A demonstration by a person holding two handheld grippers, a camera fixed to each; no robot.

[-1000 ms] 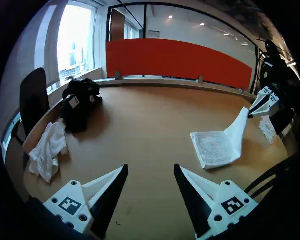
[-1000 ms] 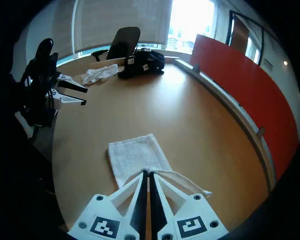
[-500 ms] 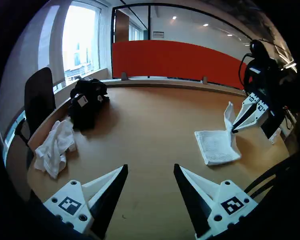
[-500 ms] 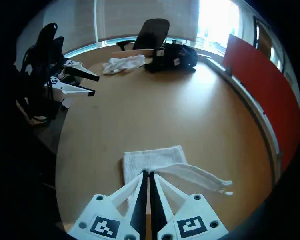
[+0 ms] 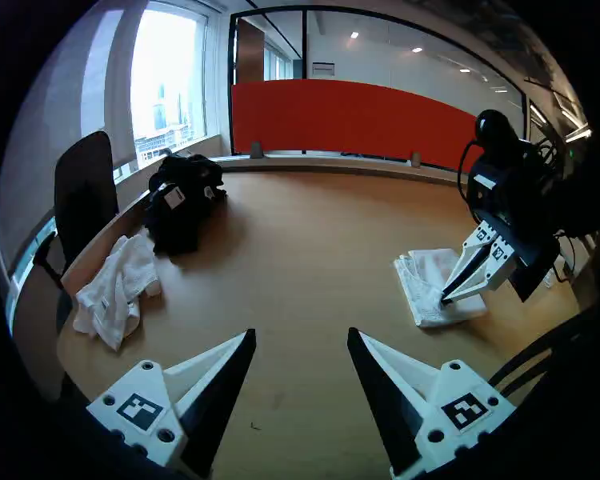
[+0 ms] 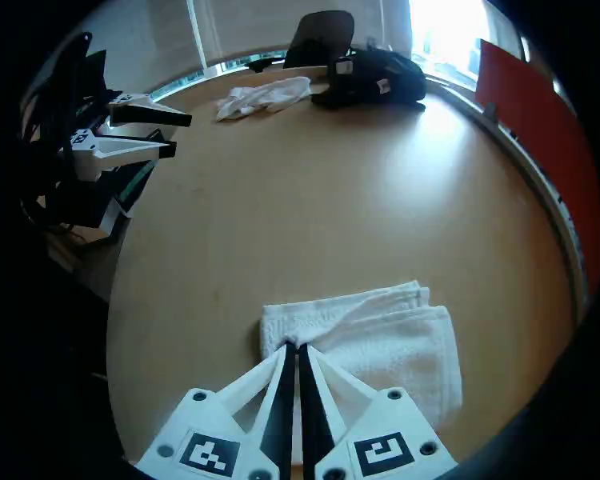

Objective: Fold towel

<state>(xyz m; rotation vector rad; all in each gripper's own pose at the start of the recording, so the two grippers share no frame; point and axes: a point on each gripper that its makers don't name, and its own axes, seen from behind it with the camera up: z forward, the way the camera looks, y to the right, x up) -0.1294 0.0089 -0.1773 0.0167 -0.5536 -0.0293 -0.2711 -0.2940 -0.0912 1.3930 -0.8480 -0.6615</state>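
Jaws spread wide, the left gripper point(image 5: 300, 340) hangs above the wooden desk point(image 5: 300, 240) at the bottom of the left gripper view, holding nothing. At middle right, the white towel point(image 5: 426, 276) lies folded flat on the desk. The right gripper point(image 5: 445, 300) slants down onto the towel's lower right edge, its jaws pressed together there. A black bag point(image 5: 180, 204) sits on the desk at upper left. A crumpled white cloth point(image 5: 116, 284) lies below the bag near the desk's left edge, beside a dark chair point(image 5: 80, 192). A red partition point(image 5: 356, 120) runs across the far side, with a bright window point(image 5: 160, 88) to its left.

In the right gripper view, the right gripper's jaws rise from the bottom centre, closed together. They pinch the near left corner of the towel's upper layer. The towel lies doubled over on the desk just beyond and to the right of the tips. At upper left, well apart from the towel, the left gripper points across the desk edge with its jaws apart. The bag, the cloth and the chair sit along the top of the frame.
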